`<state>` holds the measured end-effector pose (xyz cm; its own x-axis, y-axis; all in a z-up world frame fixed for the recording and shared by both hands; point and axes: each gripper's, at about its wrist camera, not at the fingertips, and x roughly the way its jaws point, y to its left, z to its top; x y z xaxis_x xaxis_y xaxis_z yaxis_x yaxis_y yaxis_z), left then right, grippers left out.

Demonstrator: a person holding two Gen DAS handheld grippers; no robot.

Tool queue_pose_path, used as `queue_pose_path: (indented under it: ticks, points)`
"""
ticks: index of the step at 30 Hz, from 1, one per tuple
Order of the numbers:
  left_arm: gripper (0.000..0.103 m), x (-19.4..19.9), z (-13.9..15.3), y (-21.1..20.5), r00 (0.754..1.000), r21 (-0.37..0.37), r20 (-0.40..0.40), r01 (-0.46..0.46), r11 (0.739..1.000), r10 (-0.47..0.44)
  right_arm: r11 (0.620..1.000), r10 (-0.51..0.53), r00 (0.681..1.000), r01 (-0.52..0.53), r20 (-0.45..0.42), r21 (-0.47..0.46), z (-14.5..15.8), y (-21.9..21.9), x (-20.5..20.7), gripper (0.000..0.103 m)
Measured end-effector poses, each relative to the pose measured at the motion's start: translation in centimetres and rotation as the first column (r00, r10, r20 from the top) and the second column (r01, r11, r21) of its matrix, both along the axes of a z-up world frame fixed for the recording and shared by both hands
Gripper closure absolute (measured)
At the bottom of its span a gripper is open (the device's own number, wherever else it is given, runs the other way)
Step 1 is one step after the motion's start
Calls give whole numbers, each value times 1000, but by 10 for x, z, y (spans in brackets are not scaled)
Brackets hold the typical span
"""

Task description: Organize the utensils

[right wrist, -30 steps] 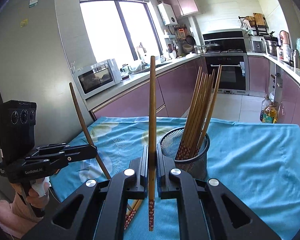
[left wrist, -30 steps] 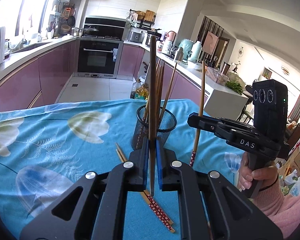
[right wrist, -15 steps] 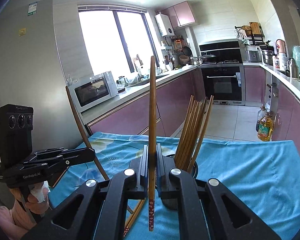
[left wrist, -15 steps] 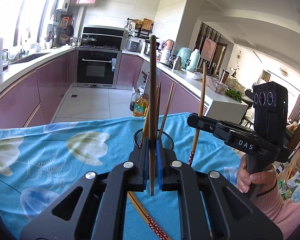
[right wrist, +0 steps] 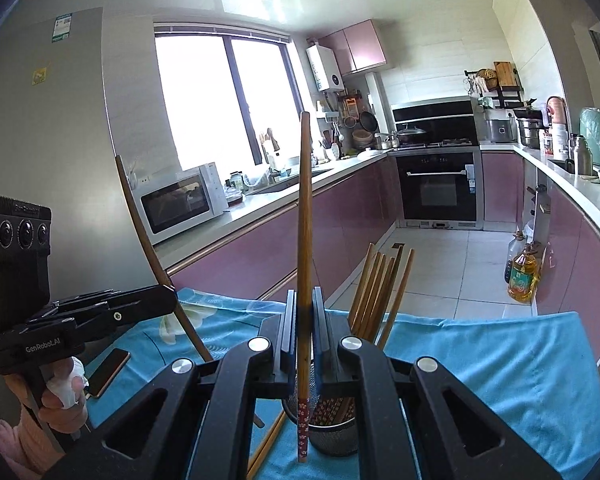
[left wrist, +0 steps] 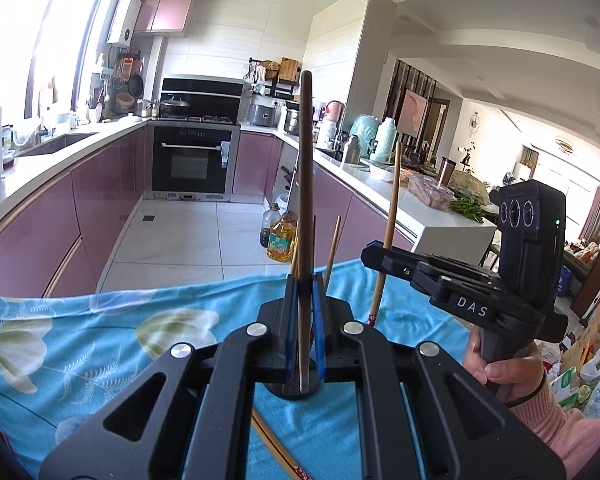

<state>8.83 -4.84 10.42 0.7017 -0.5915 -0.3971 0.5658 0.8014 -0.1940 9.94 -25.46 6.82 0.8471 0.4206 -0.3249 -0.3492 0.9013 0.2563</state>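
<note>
Right now your left gripper (left wrist: 304,312) is clamped on a dark chopstick (left wrist: 305,184), upright; your right gripper (right wrist: 304,320) is clamped on a lighter chopstick (right wrist: 304,216) w/ a floral end, also upright. Mesh holder (right wrist: 332,432) w/ more chopsticks sits on the blue cloth (right wrist: 500,360) just behind the jaws; loose chopsticks (left wrist: 276,448) lie on it

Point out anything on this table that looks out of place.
Loose chopsticks lie flat on the blue tablecloth beside the mesh holder, while the rest stand inside it. A phone also lies on the cloth near the edge, which has nothing to do with utensils.
</note>
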Motion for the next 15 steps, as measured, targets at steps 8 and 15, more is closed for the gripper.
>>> queue_pose_path:
  ticks: [8, 15]
  points:
    - [95, 9, 8, -11, 1000, -2, 14, 1, 1000, -1, 1000, -21, 1000, 20, 7, 7, 4, -2, 13, 97]
    - [95, 25, 3, -20, 1000, 5, -5, -3, 1000, 3, 999, -35, 999, 35, 12, 16, 6, -3, 20, 97]
